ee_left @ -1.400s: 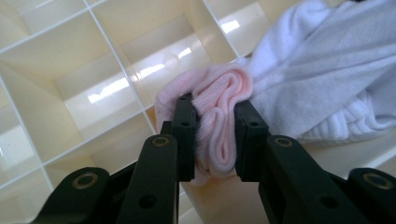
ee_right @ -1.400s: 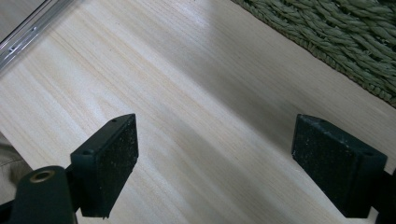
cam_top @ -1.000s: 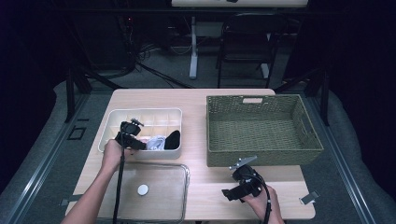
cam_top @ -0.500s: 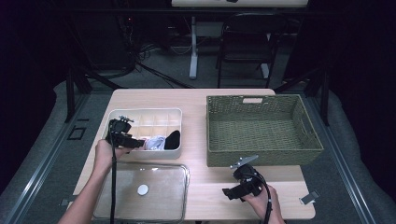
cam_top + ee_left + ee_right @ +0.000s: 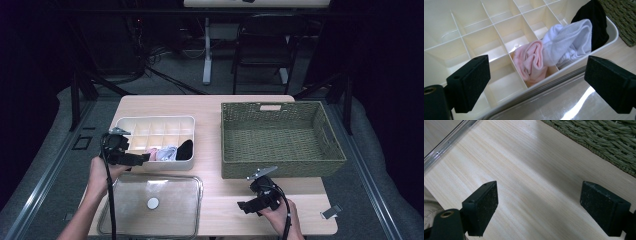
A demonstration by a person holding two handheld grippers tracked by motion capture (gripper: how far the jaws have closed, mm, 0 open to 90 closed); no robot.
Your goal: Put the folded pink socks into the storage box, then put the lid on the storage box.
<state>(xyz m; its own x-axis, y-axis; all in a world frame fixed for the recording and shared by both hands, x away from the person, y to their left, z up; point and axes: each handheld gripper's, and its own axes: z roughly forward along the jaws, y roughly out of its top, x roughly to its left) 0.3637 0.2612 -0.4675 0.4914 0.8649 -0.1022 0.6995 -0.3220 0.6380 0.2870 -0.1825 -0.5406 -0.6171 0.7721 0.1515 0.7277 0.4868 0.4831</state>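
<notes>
A cream divided box (image 5: 150, 131) (image 5: 474, 32) stands at the table's left. In its front-right compartments sit a pink sock (image 5: 153, 155) (image 5: 531, 62), a white sock (image 5: 168, 152) (image 5: 567, 43) and a black sock (image 5: 185, 149) (image 5: 596, 22). My left gripper (image 5: 143, 158) (image 5: 537, 75) hovers at the box's front-left edge. Its jaws have just been opening and now stand open with nothing between them; the pink sock lies just beyond. My right gripper (image 5: 244, 206) (image 5: 544, 206) rests open over bare wood near the front edge.
A green woven basket (image 5: 280, 137) (image 5: 599, 140) (image 5: 624, 20) fills the right half of the table. A clear lid (image 5: 152, 202) (image 5: 564, 100) (image 5: 449, 142) with a white knob lies in front of the box. A small metal clip (image 5: 331, 211) sits at the front right corner.
My left gripper has drawn back to the left, away from the socks, and lifted a little. Its jaws have opened, leaving the pink sock in its compartment. The right gripper has not moved.
</notes>
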